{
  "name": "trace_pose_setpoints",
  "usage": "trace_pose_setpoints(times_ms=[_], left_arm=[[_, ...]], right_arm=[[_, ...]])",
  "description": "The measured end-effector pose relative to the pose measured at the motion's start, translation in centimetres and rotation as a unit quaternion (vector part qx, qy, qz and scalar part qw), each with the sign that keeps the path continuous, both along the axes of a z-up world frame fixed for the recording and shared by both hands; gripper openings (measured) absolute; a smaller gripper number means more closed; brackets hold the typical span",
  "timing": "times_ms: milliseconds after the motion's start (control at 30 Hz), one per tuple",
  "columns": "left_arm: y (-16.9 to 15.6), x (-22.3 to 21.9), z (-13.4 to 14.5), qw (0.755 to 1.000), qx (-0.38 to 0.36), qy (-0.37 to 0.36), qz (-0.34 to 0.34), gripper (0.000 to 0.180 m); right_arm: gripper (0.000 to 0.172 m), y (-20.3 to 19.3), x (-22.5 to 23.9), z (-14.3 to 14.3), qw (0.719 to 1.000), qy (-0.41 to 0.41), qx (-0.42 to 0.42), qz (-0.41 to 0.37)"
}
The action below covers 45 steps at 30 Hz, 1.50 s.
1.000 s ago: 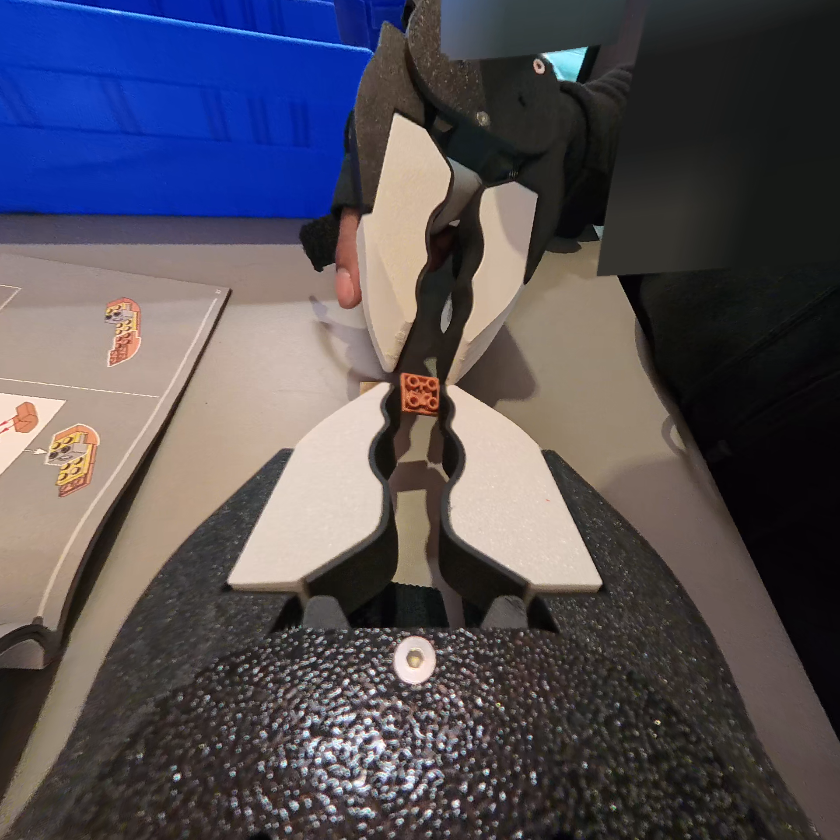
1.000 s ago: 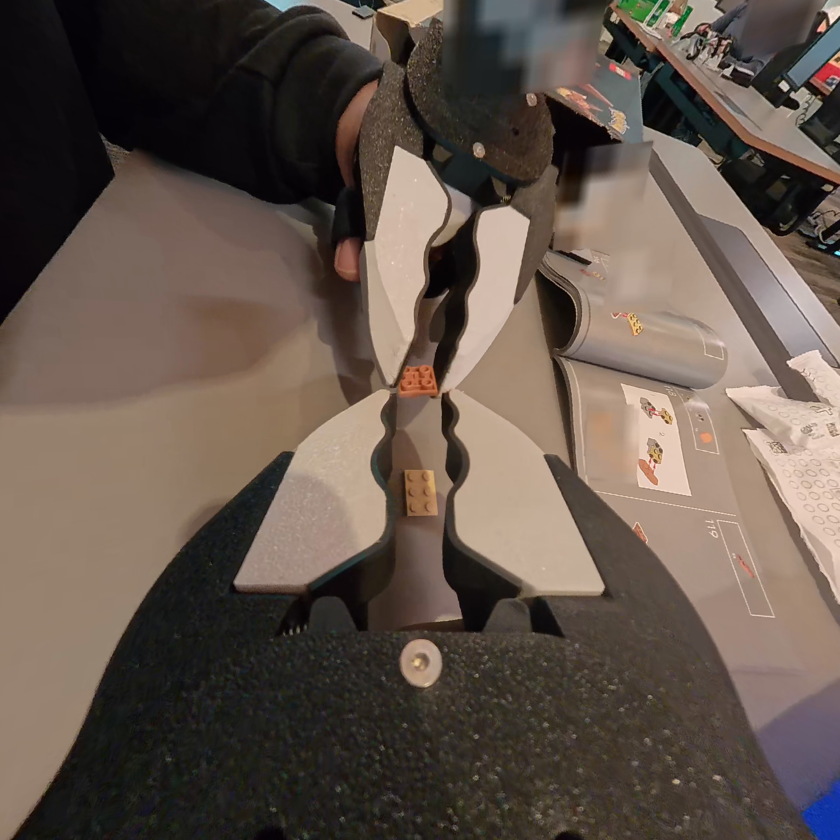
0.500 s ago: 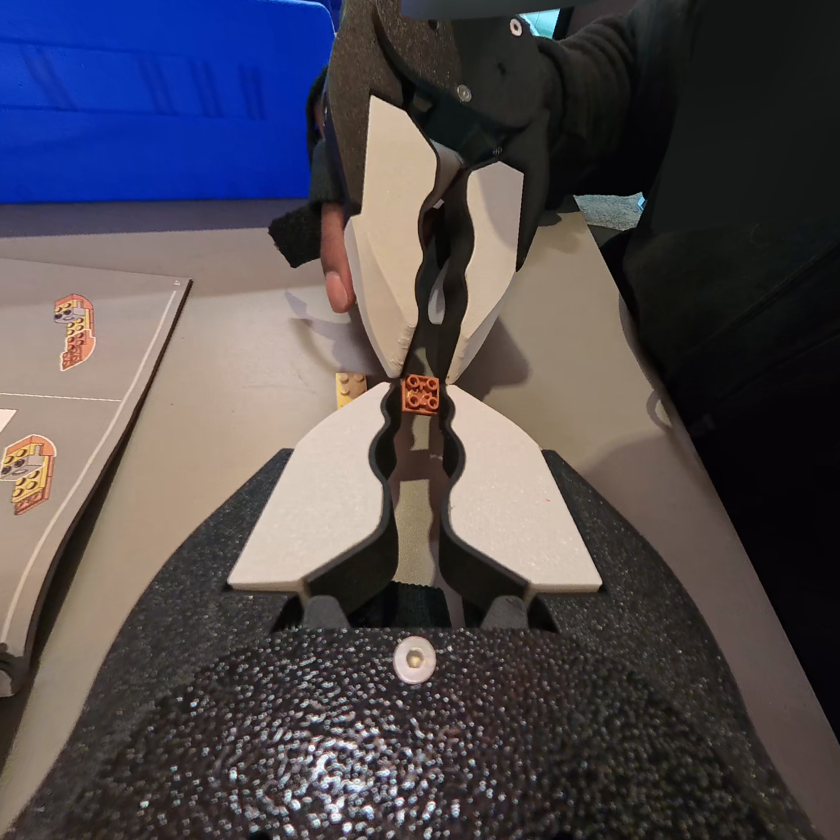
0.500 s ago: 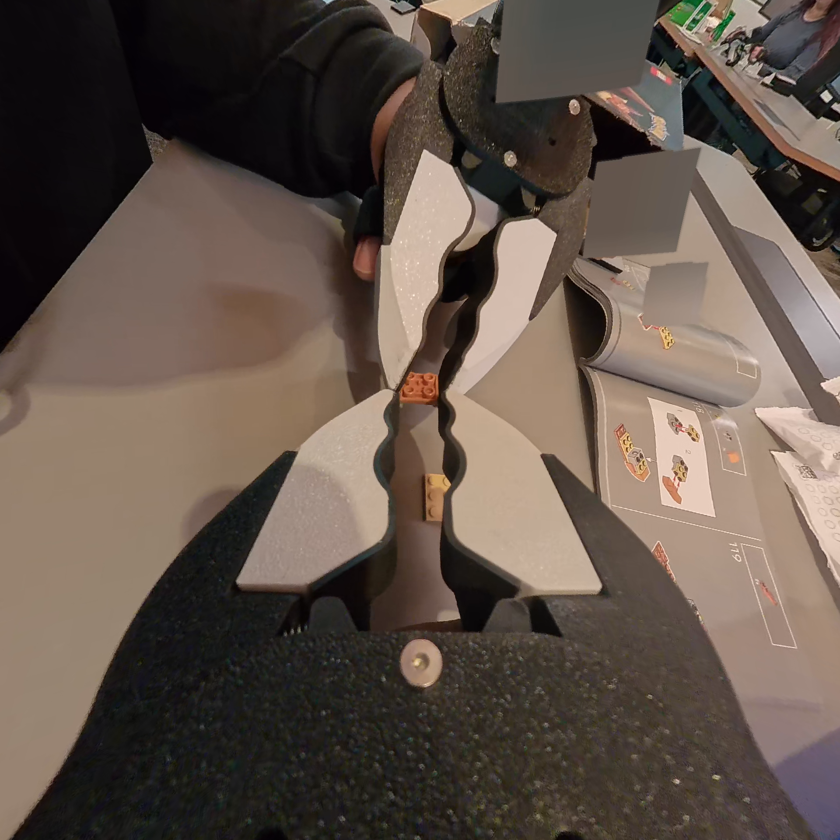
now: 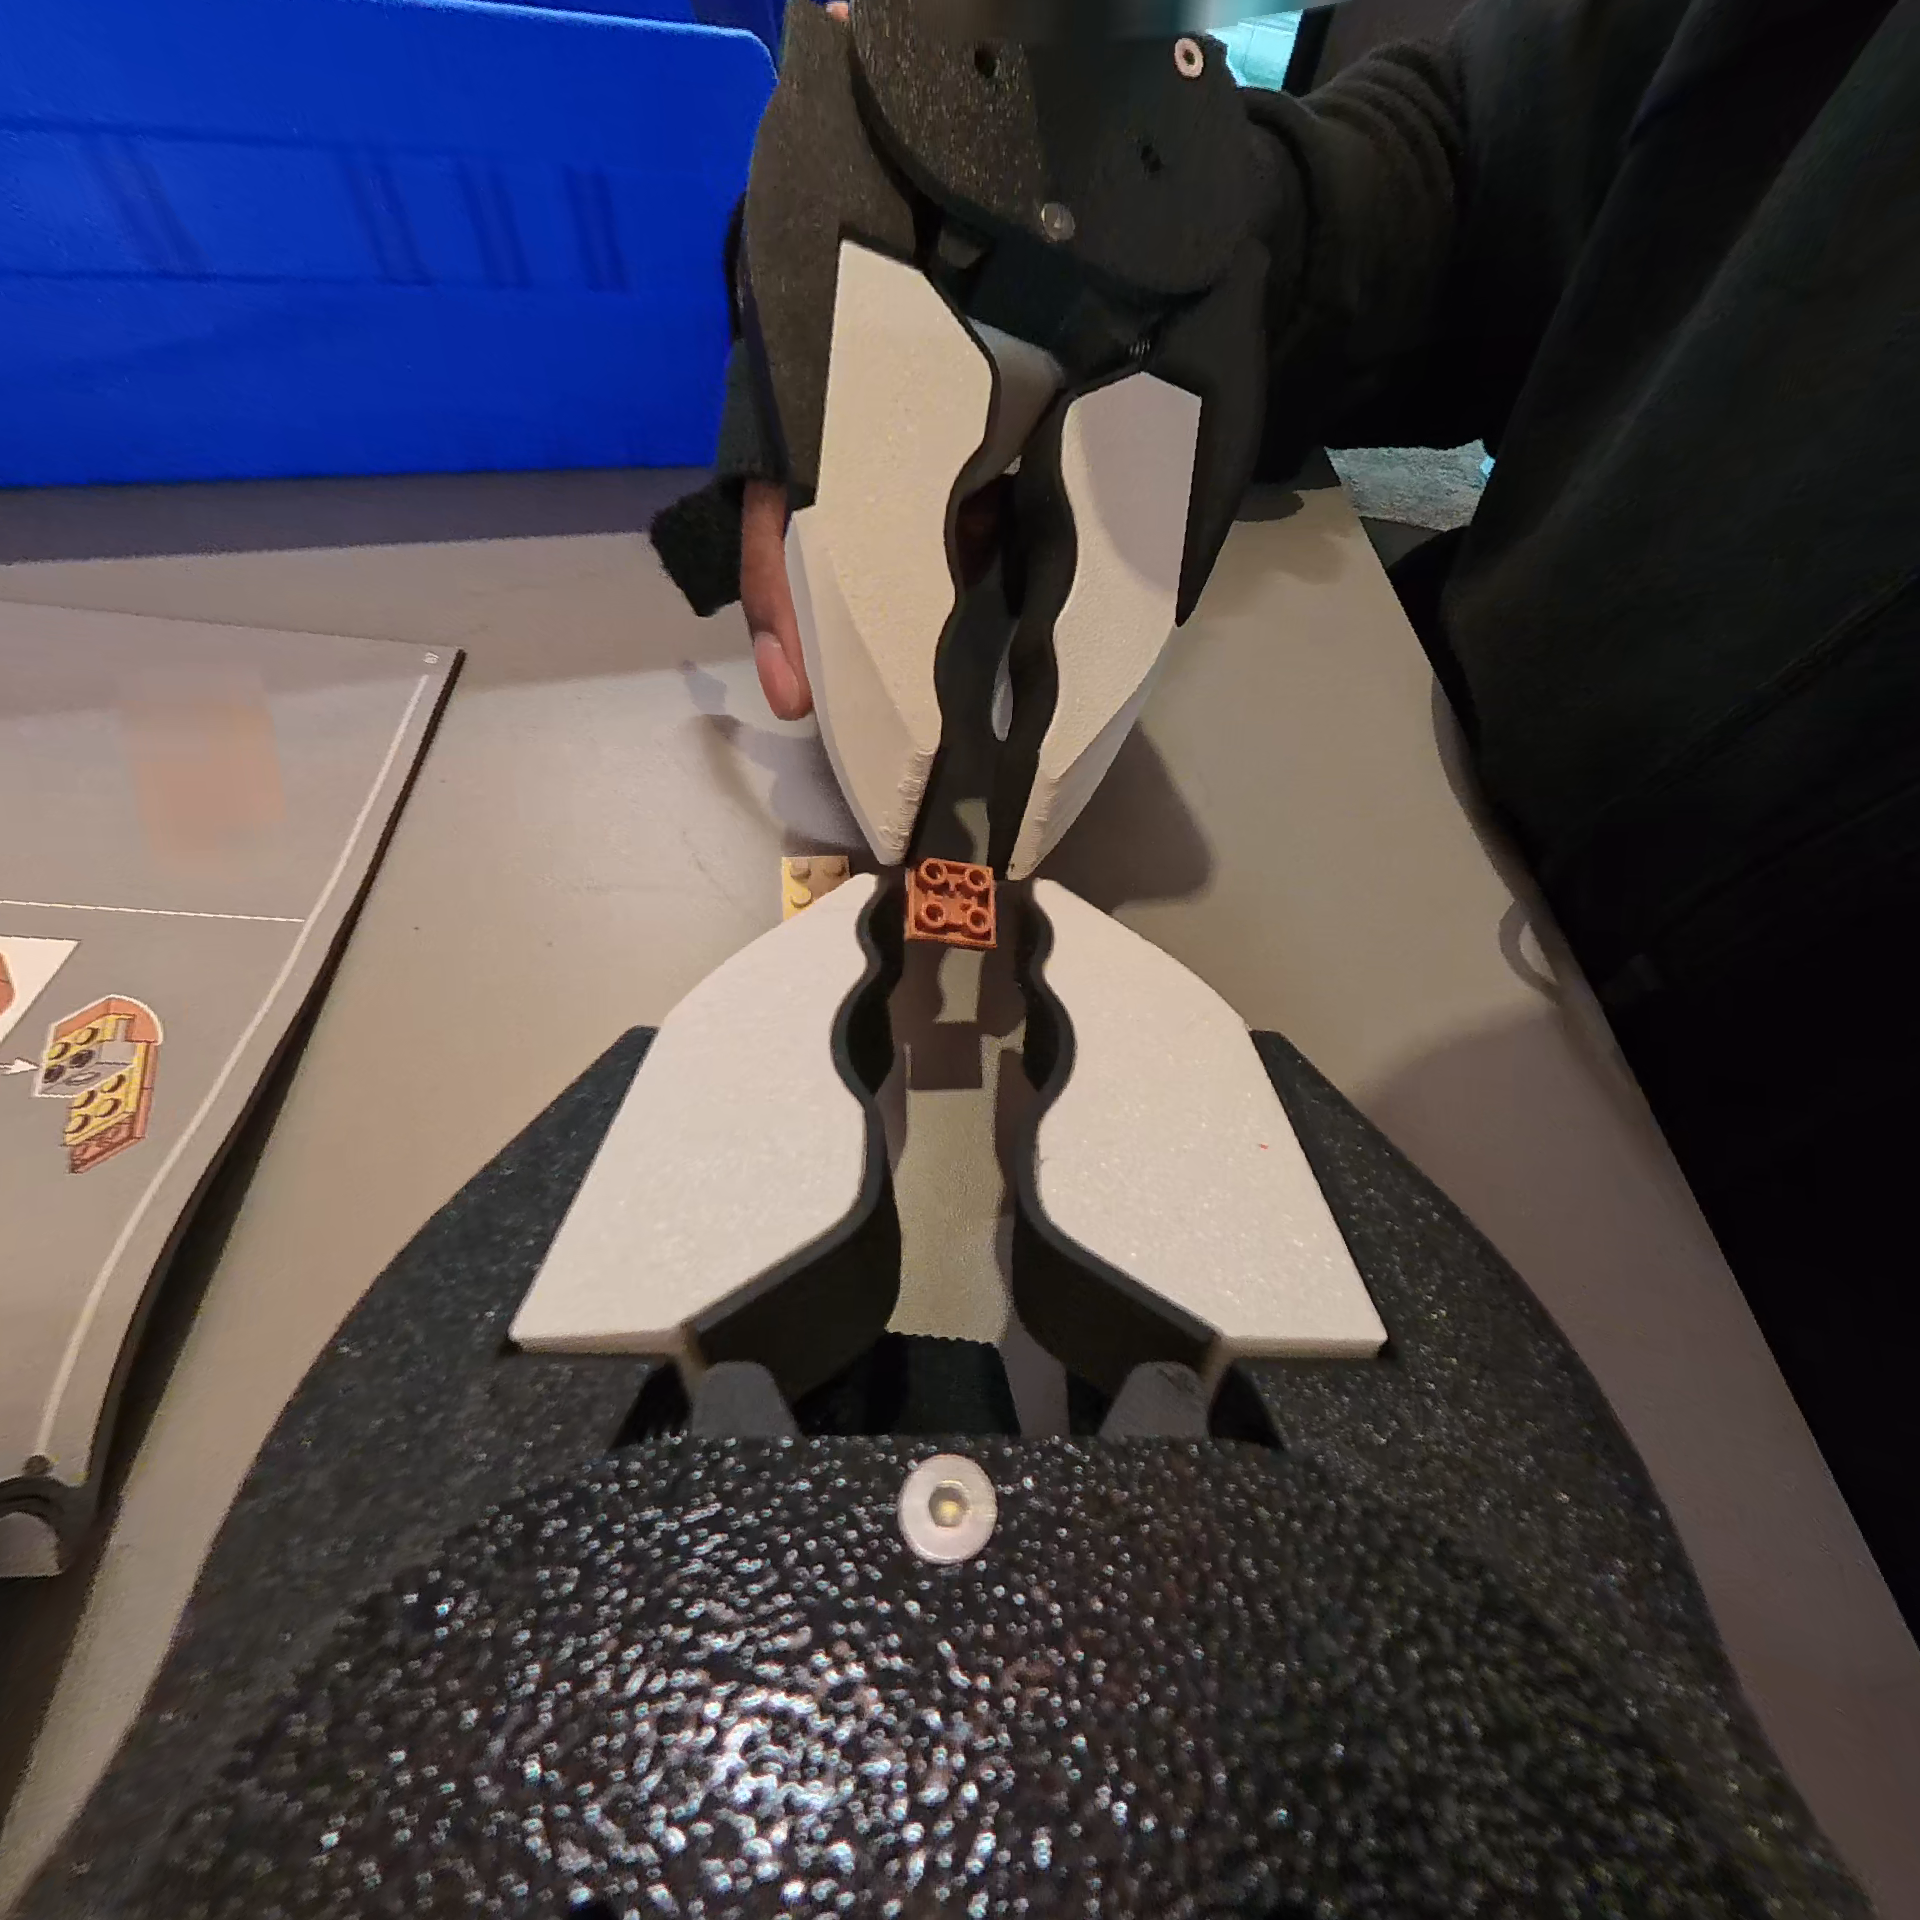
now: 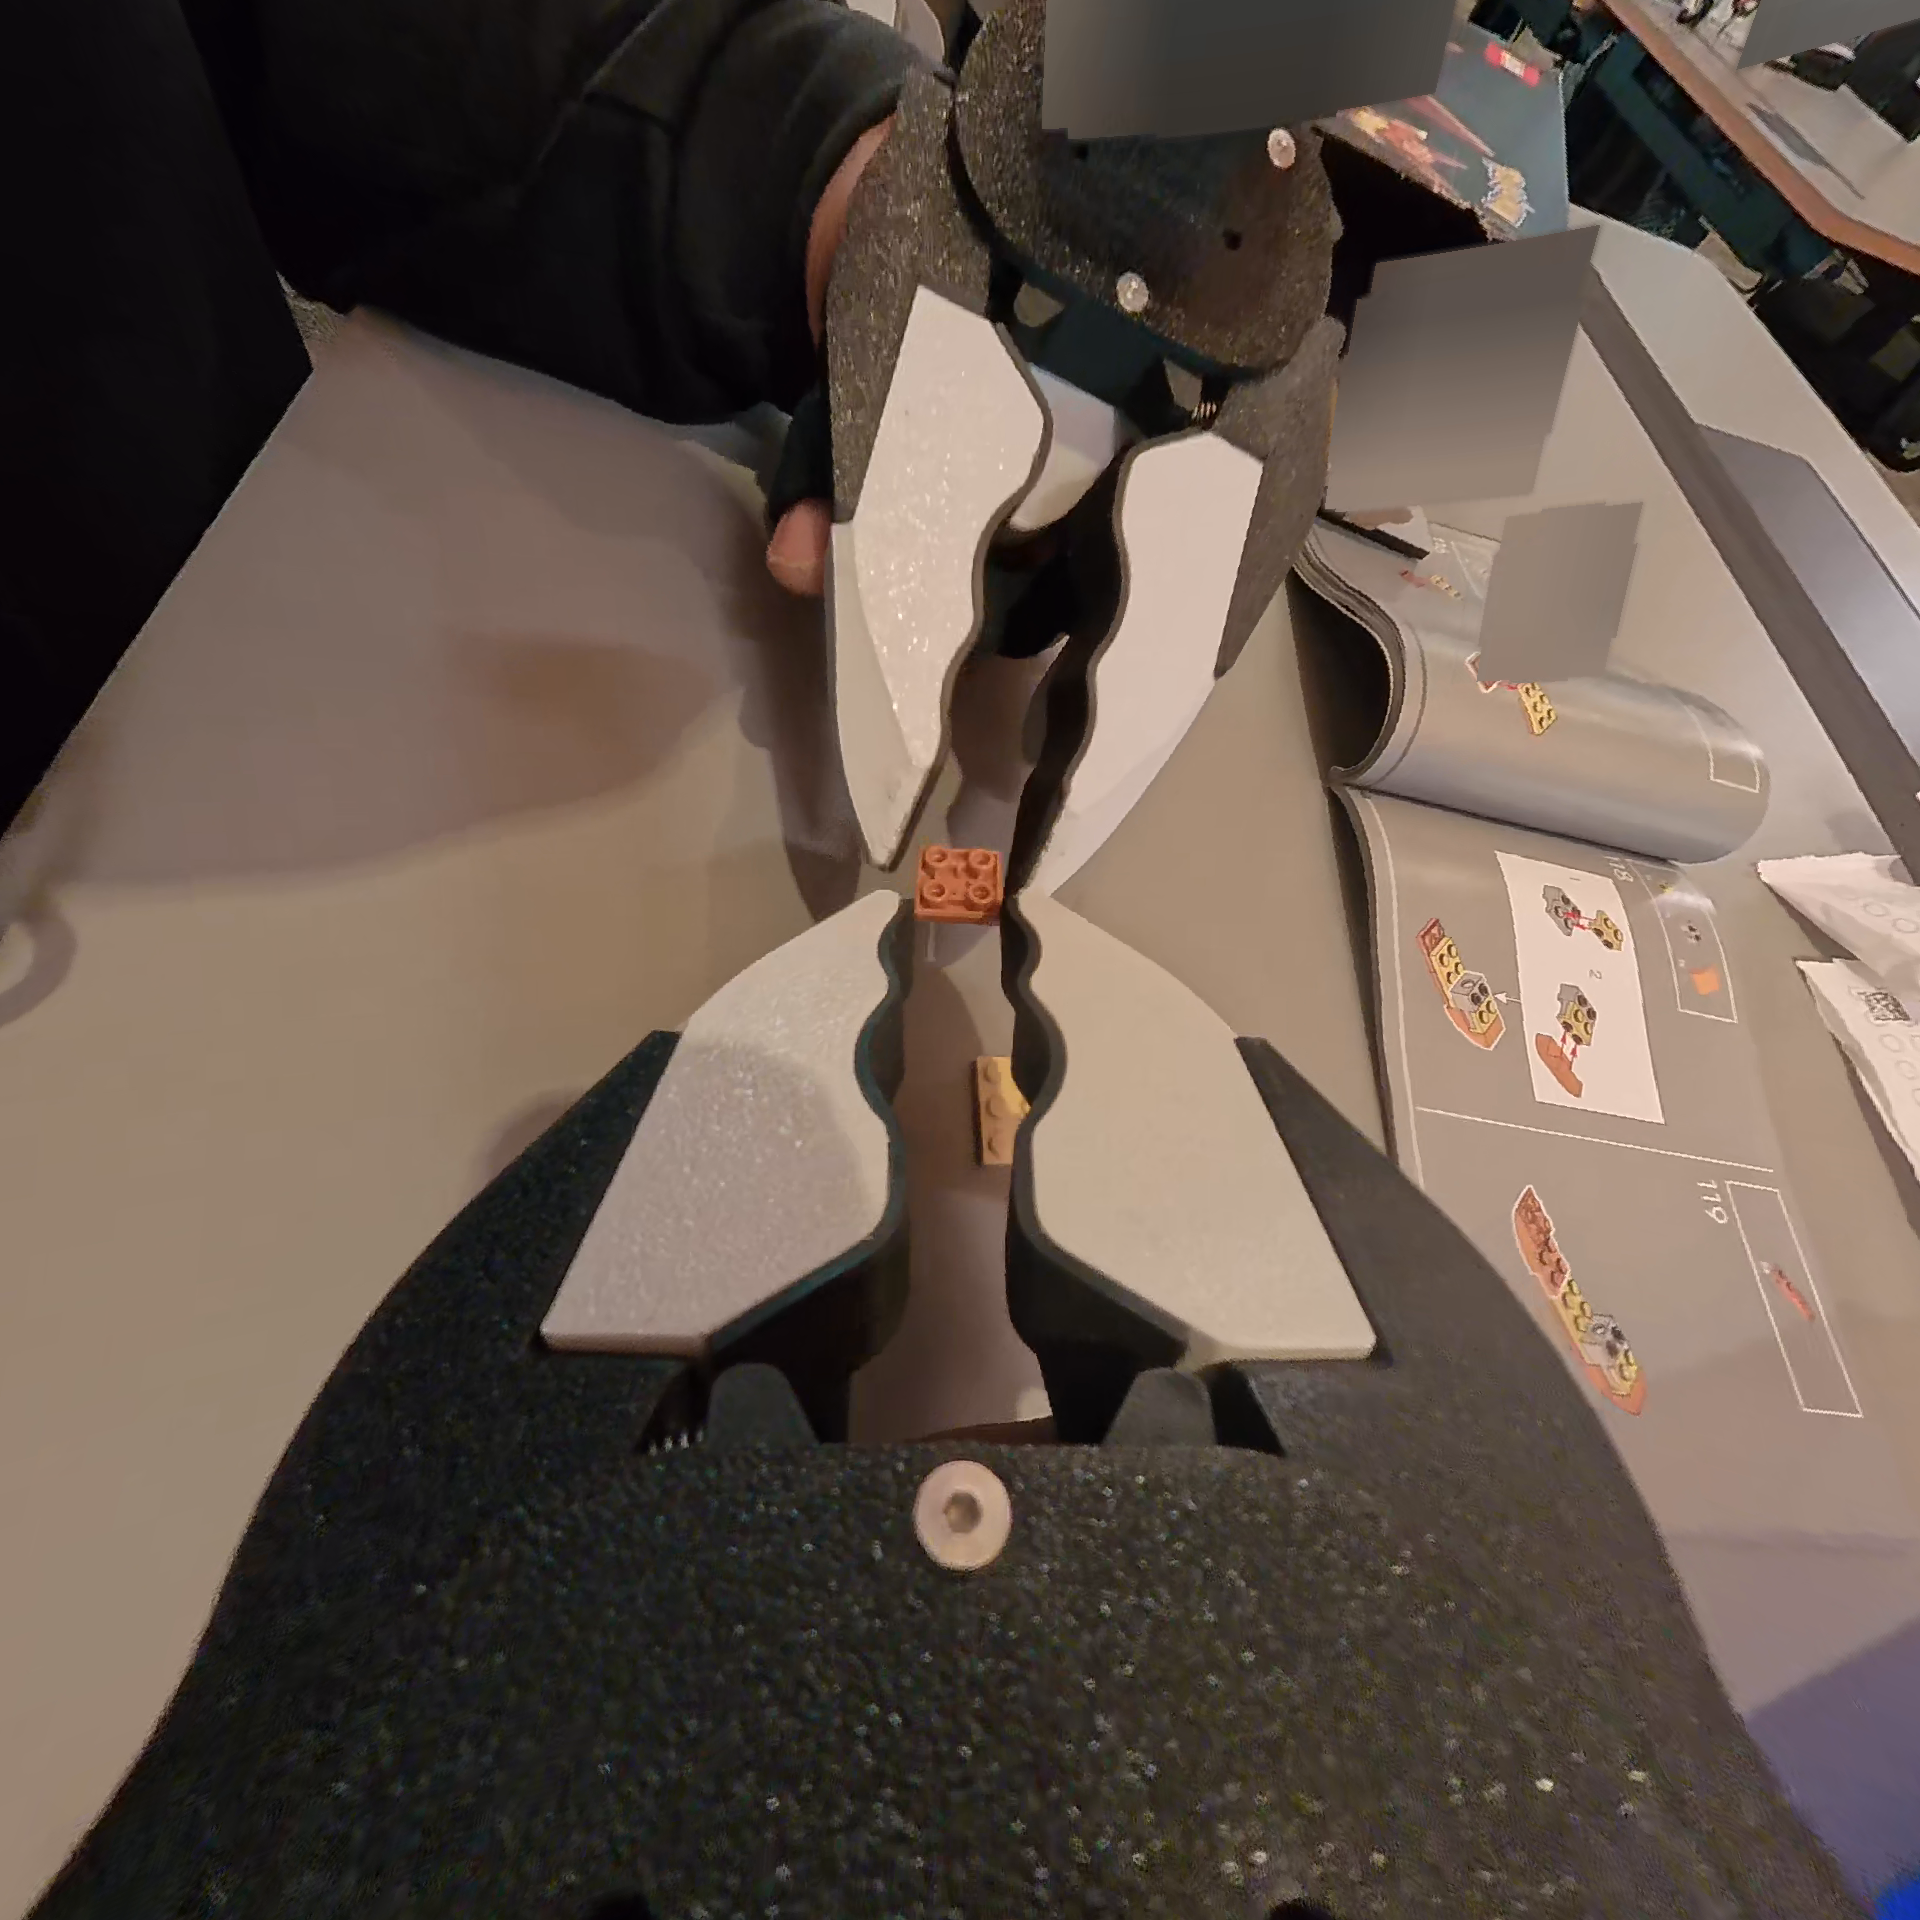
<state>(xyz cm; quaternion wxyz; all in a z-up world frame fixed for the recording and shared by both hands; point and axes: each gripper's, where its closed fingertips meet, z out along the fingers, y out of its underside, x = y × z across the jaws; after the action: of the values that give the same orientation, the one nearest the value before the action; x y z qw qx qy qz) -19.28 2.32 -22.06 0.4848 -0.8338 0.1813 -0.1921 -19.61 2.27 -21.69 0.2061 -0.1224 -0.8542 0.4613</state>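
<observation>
Two handheld grippers meet tip to tip over a grey table (image 5: 582, 790). The right gripper (image 6: 958, 902) clamps a small orange brick (image 6: 958, 885), while the left gripper (image 5: 951, 906) has its fingers parted around it, seemingly for a handover. A tan brick (image 6: 1000, 1110) lies on the table below.

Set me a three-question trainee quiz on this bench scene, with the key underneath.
1. True or false: the tan plate is stacked on top of the orange brick.
2. What sits where the tips of the left gripper and the right gripper meet? A) a small orange brick B) a folded paper bag C) a blue bin
3. Fill in the blank: the open instruction booklet lies flat on the grey ___.

Key: 1. False, it lies alone on the table, apart from the brick. 2. A. 3. table.
</observation>
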Motion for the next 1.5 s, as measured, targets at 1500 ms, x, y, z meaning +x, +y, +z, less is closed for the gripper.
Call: trace_pose_setpoints(times_ms=[1500], left_arm=[[2.8,-1.8,-3.7,0.986,-0.087,0.128,0.064,0.015]], right_arm=[[0.015,4.5,1.5,-2.8,0.988,-0.118,0.025,-0.097]])
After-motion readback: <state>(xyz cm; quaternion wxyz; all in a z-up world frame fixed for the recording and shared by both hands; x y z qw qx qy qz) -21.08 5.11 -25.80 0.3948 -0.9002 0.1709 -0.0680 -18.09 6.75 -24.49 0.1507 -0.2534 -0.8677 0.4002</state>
